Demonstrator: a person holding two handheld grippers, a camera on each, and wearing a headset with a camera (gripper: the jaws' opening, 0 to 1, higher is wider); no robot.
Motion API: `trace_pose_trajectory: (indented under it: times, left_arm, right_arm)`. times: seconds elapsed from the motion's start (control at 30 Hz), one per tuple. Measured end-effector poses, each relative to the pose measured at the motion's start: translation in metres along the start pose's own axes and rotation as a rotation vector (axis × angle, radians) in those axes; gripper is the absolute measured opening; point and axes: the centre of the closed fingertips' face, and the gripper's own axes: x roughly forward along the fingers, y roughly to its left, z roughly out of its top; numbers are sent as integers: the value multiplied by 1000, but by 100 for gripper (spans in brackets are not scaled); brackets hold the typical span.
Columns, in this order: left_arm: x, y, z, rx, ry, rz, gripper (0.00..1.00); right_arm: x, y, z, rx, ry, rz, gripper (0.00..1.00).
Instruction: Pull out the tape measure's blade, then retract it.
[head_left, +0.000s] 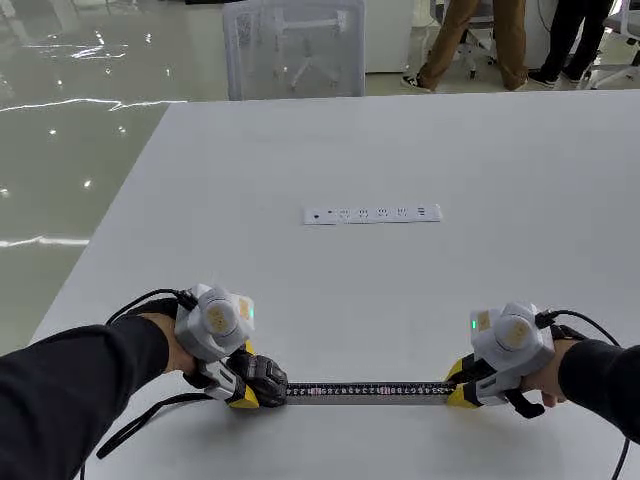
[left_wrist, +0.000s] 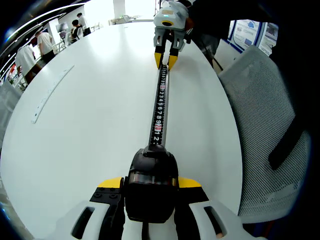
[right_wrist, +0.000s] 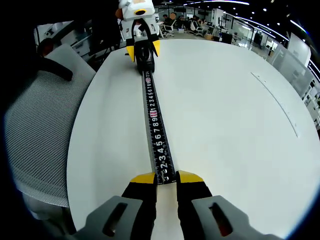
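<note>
Black tape-measure case (left_wrist: 151, 187) is clamped between the jaws of my left gripper (head_left: 245, 395), with a yellow tip pressed to each flank. Its blade (right_wrist: 156, 130) lies drawn out flat on the white table (head_left: 400, 150), running straight ahead from the left jaws to my right gripper (right_wrist: 164, 177). The right jaws are pinched on the blade's free end, and the printed numerals begin just ahead of their tips. Both grippers sit low at the table's near edge, facing each other. A white power strip (head_left: 372, 214) lies well beyond the blade, apart from both sets of jaws. In the left gripper view, a mesh chair (left_wrist: 260, 125) stands off the table to the right of the jaws.
</note>
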Motion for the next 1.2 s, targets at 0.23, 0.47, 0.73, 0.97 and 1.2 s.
trace_pose_trajectory:
  times: [0.23,0.47,0.73,0.97,1.2]
  left_arm:
    - [0,0,0,-1,2,2,34]
    - [0,0,0,-4,-2,4,34]
    - [3,3,3,-22,0,16,35]
    - [-2,4,3,-54,-28,30,36]
    - [-18,19,-1,-191,-83,117,54]
  right_arm:
    - [0,0,0,11,7,2,11]
    - [1,0,0,11,17,8,11]
    - [1,0,2,19,13,15,12]
    - [1,0,3,58,48,2,13]
    - [2,5,7,64,32,-32,20]
